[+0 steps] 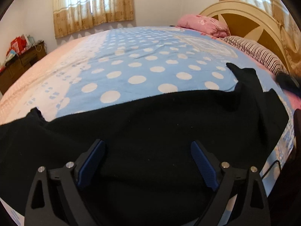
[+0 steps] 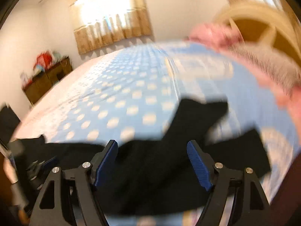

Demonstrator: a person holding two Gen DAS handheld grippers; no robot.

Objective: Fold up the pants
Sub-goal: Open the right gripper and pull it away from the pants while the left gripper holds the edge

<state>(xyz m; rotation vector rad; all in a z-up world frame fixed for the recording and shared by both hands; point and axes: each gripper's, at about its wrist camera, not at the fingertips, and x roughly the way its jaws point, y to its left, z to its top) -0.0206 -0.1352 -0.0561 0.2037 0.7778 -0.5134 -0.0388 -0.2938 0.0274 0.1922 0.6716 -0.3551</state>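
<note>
Left fingers: the left gripper (image 1: 147, 150) hangs over the cloth with its blue pads (image 1: 91, 162) spread wide and nothing between them, released, most likely so it can drop onto a fresh edge.

Right fingers: the right gripper (image 2: 151, 150) is splayed too, pads clear of the fabric and gripping nothing (the whole right view is smeared with motion blur, so fine detail is lost here).

Pants: the black pants (image 1: 150, 128) lie spread across the near side of the bed, flat for the most part, running from the left edge of the left view across to the right.

Raised flap: at the far right end a piece of the pants (image 1: 244, 79) pokes up and away from the main body, rumpled rather than laid square; whether it is a leg end or the waist, I cannot tell.

Why it lies so: I judge the pants are laid out lengthwise along the bed edge so both grippers can reach one end each, and both sets of fingers are free because a new hold has to be chosen.

Bedspread: blue with white dots (image 1: 143, 69), smooth, giving a flat base for the fold.

Further out: a pink pillow (image 1: 203, 24) and a striped one (image 1: 254, 50) sit by the headboard (image 1: 242, 13), well apart from the pants.

Room: curtains (image 1: 90, 7) on the window, a wooden dresser (image 1: 20, 64) at the left wall.

Stage: early, in my judgement; no neat fold shows yet.
</note>
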